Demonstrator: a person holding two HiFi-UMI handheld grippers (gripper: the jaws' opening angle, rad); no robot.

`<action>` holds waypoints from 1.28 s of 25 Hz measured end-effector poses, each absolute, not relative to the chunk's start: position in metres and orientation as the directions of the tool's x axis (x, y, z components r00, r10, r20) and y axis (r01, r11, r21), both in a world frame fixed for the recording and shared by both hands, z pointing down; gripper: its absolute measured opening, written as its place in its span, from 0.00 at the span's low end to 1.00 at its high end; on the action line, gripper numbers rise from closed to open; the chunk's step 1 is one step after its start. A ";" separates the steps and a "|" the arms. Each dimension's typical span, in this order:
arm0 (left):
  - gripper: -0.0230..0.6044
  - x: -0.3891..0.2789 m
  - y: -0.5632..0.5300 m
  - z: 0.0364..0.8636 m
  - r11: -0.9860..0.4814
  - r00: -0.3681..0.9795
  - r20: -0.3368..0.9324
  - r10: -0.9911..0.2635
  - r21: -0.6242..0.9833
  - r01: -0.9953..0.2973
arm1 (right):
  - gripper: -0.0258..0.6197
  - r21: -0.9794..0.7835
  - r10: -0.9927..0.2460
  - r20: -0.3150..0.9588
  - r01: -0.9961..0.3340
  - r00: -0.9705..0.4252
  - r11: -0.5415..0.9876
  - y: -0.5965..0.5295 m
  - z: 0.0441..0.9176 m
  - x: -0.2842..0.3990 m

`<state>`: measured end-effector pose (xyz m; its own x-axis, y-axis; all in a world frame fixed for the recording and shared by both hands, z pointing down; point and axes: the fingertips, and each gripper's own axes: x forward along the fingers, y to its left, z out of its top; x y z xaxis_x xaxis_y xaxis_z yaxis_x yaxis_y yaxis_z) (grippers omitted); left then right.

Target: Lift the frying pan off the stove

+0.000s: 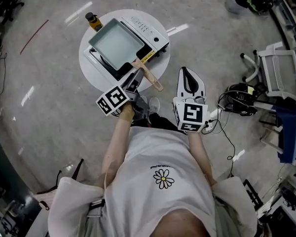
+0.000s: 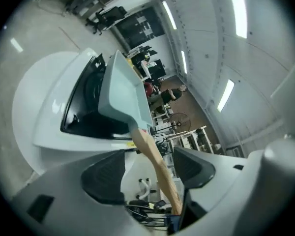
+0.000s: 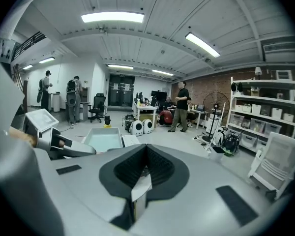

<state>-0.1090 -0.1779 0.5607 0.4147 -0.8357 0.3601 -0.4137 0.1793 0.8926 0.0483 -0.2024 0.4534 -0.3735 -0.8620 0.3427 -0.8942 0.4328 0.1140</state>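
A square pale-teal frying pan (image 1: 117, 43) sits on the black top of a white stove (image 1: 153, 29) on a round white table (image 1: 89, 65). Its wooden handle (image 1: 150, 77) sticks out toward me. My left gripper (image 1: 136, 78) stands open around that handle. In the left gripper view the handle (image 2: 152, 154) runs between the two dark pads (image 2: 105, 176), which stand wide apart without pressing on it; the pan (image 2: 125, 90) lies ahead. My right gripper (image 1: 189, 79) hangs shut to the right of the table, holding nothing; its pads meet in its own view (image 3: 145, 168).
A small dark bottle (image 1: 92, 20) stands at the table's far left edge. On the floor to the right are a white chair (image 1: 281, 73) and a tangle of cables (image 1: 239, 101). Several people (image 3: 182, 104) and shelves (image 3: 265, 112) are far off.
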 end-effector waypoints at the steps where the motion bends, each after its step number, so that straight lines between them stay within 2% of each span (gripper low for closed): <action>1: 0.52 -0.103 -0.179 0.566 0.188 0.439 0.344 -0.830 0.914 -0.361 | 0.04 0.114 -0.862 0.347 -0.896 -0.369 0.430 -0.202 0.455 0.050; 4: 0.52 -0.091 -0.182 0.581 0.214 0.481 0.305 -0.822 0.948 -0.234 | 0.04 0.117 -0.862 0.365 -0.901 -0.353 0.418 -0.202 0.460 0.055; 11: 0.52 -0.077 -0.199 0.588 0.201 0.525 0.210 -0.825 0.977 -0.075 | 0.04 0.114 -0.860 0.398 -0.914 -0.318 0.390 -0.199 0.468 0.069; 17: 0.43 -0.063 -0.217 0.579 0.160 0.562 0.118 -0.819 0.987 0.025 | 0.04 0.108 -0.858 0.412 -0.919 -0.306 0.380 -0.198 0.472 0.074; 27: 0.35 -0.052 -0.235 0.569 0.115 0.585 0.011 -0.811 0.983 0.141 | 0.04 0.102 -0.846 0.441 -0.920 -0.300 0.379 -0.198 0.484 0.075; 32: 0.23 -0.049 -0.236 0.566 0.099 0.615 -0.009 -0.789 0.985 0.141 | 0.04 0.105 -0.844 0.450 -0.921 -0.292 0.375 -0.197 0.485 0.077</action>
